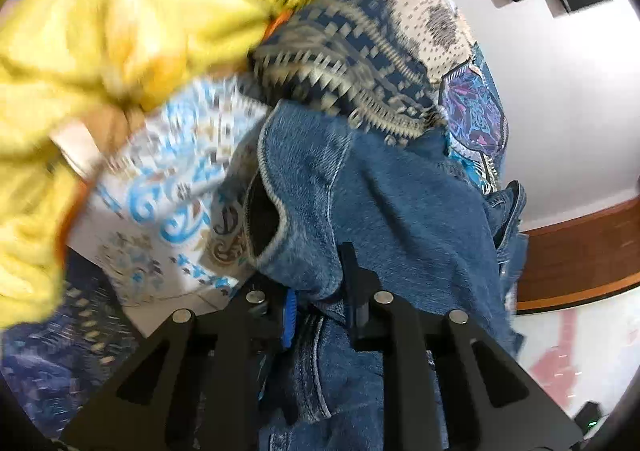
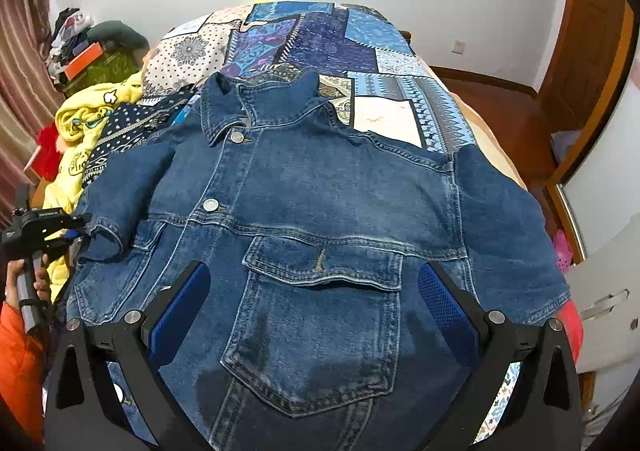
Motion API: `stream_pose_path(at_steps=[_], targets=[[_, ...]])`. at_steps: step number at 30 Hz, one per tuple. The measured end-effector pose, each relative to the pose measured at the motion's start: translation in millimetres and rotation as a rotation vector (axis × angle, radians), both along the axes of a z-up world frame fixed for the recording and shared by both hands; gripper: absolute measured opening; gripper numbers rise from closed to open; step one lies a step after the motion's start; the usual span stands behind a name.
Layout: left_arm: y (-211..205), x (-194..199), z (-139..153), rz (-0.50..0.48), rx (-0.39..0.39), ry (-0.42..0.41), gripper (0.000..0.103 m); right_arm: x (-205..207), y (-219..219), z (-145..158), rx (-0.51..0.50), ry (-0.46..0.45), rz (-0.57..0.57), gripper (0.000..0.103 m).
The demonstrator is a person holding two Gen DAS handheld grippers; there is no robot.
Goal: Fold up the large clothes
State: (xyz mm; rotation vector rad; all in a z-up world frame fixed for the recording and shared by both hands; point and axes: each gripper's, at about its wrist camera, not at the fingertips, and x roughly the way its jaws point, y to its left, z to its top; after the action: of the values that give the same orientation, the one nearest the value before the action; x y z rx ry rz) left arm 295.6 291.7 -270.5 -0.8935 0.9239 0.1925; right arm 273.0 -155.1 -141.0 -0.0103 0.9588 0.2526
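A blue denim jacket [image 2: 320,187] lies front up on the patchwork bedspread [image 2: 344,35], collar at the far end. My right gripper [image 2: 314,291] is open, its blue pads [image 2: 180,315] spread above the chest pocket [image 2: 316,331], empty. My left gripper [image 1: 320,303] is shut on the jacket's left sleeve cuff [image 1: 320,211], with denim bunched between the fingers. In the right wrist view the left gripper [image 2: 78,227] shows at the left edge, holding the sleeve end [image 2: 104,239].
A yellow garment [image 2: 80,123] and a dark patterned cloth [image 2: 120,135] lie heaped at the bed's left side. An orange box [image 2: 82,61] and clutter sit beyond. A wooden door [image 2: 588,63] and white drawers [image 2: 608,303] are to the right.
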Motion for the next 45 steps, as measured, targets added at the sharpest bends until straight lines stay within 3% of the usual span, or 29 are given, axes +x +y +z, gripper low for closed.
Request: stream_pose_path(at_steps=[2,10,16,21,27,36,39,43,45], targets=[[-8.2,-2.2,25.2,-0.004,0.093,-0.022,0.017,-0.9,-3.0,0.7,0.004,-0.001,-0.004,0.103],[-55.5,11.1,137.4,-0.075,0.304,-0.199,0.017,-10.0,-24.7,8.9,0.079,-0.019,-0.021,0.103],[-131.0,41.4,208.9,-0.205,0.377,-0.35,0.017,-15.8,-47.9,15.0,0.121,-0.041,-0.053,0.103],[-207.3,67.2,233.2,-0.327,0.401,-0.412,0.017,-21.6,-76.4,18.0,0.159,-0.053,-0.108,0.103],[-300.1,98.0,206.5,-0.483,0.369,-0.365,0.017,-29.3,-108.5,14.6,0.172,-0.042,-0.168,0.103],[-403.1,108.1,105.8,-0.74,0.293,-0.128,0.017,-42.0,-149.4,0.8,0.153,-0.002,-0.25,0.103],[-426.1,101.9,83.4,-0.836,0.312,-0.049,0.017,-42.8,-160.4,-7.8,0.153,0.021,-0.27,0.103],[-441.8,90.8,76.7,-0.935,0.413,-0.004,0.019,-42.8,-170.5,-18.9,0.16,0.049,-0.287,0.103],[-443.6,86.3,82.1,-0.965,0.429,-0.007,0.032,-44.1,-177.8,-23.3,0.193,0.057,-0.312,0.103]])
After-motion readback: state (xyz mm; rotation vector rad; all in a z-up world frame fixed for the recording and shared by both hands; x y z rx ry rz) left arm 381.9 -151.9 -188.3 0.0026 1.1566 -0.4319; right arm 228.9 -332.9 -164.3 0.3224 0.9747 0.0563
